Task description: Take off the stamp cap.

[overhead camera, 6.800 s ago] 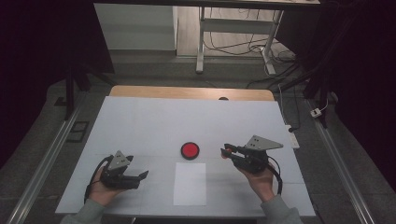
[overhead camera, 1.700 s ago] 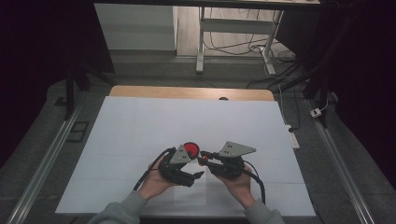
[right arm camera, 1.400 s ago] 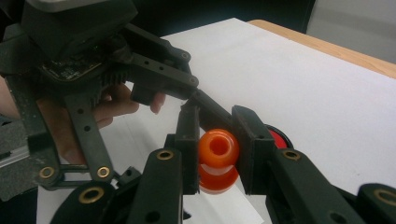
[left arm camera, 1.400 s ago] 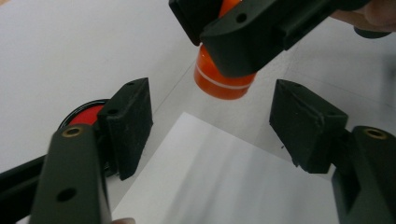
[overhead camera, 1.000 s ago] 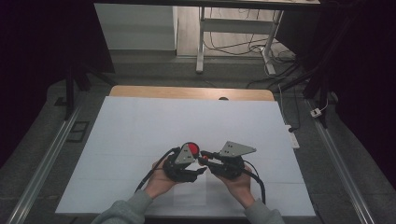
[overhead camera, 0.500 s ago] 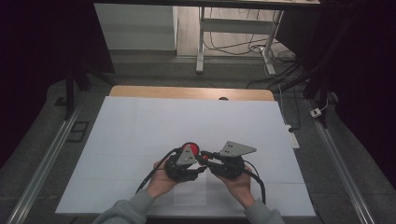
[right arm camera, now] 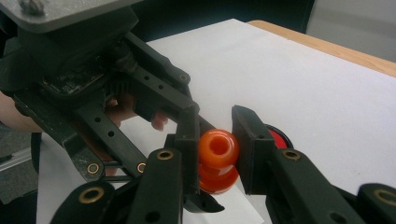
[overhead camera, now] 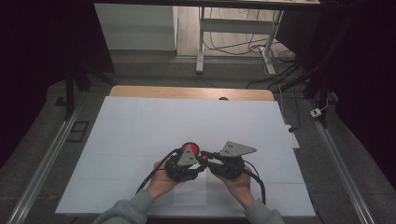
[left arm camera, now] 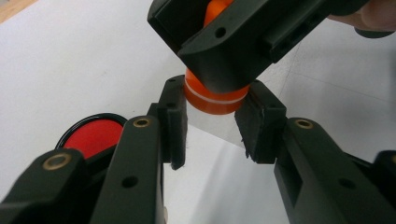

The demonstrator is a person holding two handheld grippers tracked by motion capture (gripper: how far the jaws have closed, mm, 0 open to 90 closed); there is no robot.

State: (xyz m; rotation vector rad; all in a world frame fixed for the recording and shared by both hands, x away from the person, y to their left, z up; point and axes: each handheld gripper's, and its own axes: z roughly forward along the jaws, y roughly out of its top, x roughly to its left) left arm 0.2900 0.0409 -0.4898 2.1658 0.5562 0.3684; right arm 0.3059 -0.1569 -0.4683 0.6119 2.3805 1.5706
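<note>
A small orange spool-shaped piece (right arm camera: 218,150) with a white ring (left arm camera: 210,101) is held above the table's front middle. My right gripper (right arm camera: 218,139) is shut on its upper lobe. My left gripper (left arm camera: 215,95) comes at it from the opposite side, and its pads touch both sides of the lower end. In the high view the left gripper (overhead camera: 200,163) and right gripper (overhead camera: 206,155) meet tip to tip, just in front of a red disc with a black rim (overhead camera: 190,148). That disc (left arm camera: 91,135) lies flat on the white surface.
The white cover (overhead camera: 140,126) spans the table, with a wooden strip (overhead camera: 187,92) along the far edge. A blank paper sheet (overhead camera: 189,196) lies under the person's hands. Metal rails (overhead camera: 46,158) run along both sides, and table legs and cables stand beyond.
The grippers were far apart on either side of the red disc. They have come together at the middle, and over the last second the left gripper edged right onto the orange piece.
</note>
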